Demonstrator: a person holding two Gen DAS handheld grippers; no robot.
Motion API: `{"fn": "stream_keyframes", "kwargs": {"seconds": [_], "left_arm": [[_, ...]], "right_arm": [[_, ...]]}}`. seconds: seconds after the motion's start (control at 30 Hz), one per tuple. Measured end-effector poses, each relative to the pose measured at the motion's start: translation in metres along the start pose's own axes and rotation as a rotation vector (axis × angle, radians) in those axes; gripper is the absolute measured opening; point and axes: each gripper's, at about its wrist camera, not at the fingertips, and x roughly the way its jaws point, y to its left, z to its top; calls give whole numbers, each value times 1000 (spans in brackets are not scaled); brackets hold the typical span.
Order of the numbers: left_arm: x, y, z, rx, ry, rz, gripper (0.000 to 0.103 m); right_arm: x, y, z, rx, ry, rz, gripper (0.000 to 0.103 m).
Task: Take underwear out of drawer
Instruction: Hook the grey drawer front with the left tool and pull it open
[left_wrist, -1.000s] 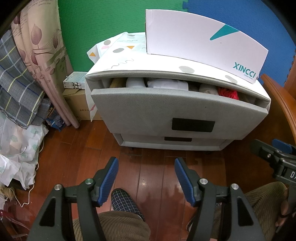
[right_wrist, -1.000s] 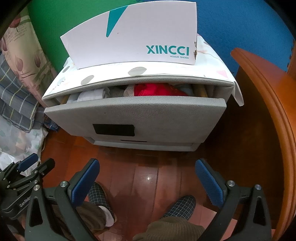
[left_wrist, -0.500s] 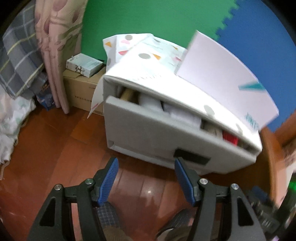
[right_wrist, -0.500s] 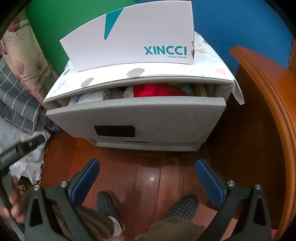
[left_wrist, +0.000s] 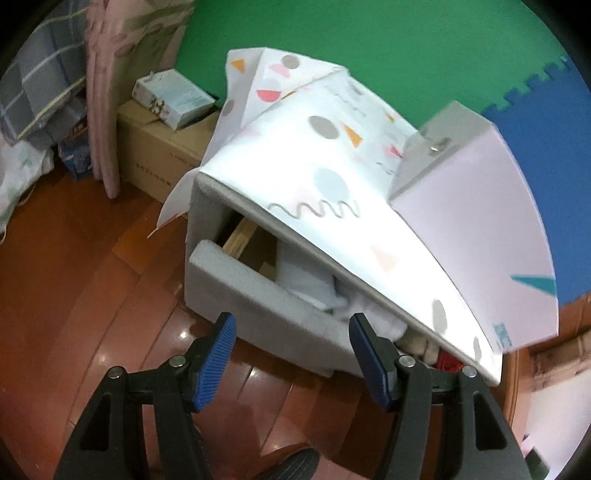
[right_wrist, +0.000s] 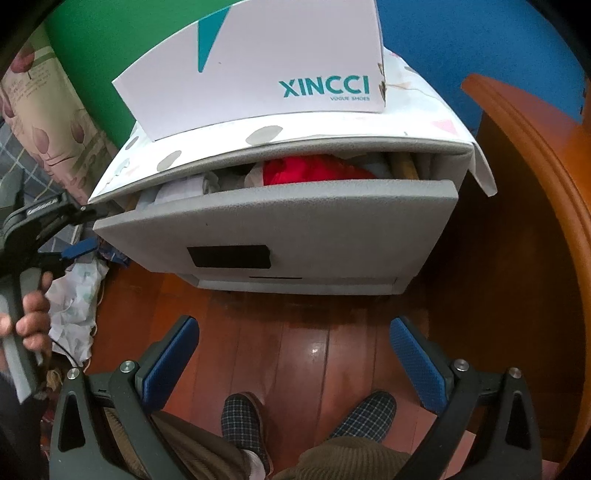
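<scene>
Underwear (right_wrist: 314, 170), red among pale folded pieces, lies in the half-open top drawer (right_wrist: 280, 225). Left gripper (left_wrist: 290, 325) hovers close to the drawer's front with jaws apart; right gripper (right_wrist: 295, 332) hangs back, also spread wide.

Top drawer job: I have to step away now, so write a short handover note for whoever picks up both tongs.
Left tongs: open, empty, close to the left end of the top drawer, over the folded white clothes.
Right tongs: open, empty, held back above the floor in front of the drawer.
Drawer is pulled partly open; clothes inside, with a red garment toward the right side. A shoe box sits on the cabinet top.
Done: drawer opened.
Left: grip the underwear and lift it out; nothing taken yet.
</scene>
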Motion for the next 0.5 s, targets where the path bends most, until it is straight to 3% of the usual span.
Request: {"fn": "stream_keyframes", "kwargs": {"seconds": [0.17,0.5], "left_arm": [[19,7,5,-45,27,2,66],[46,18,10,-118,29,35,88]], "right_arm": [[11,-3,-1,19,22,4,102],[12,0,-1,19,15,6,102]]}}
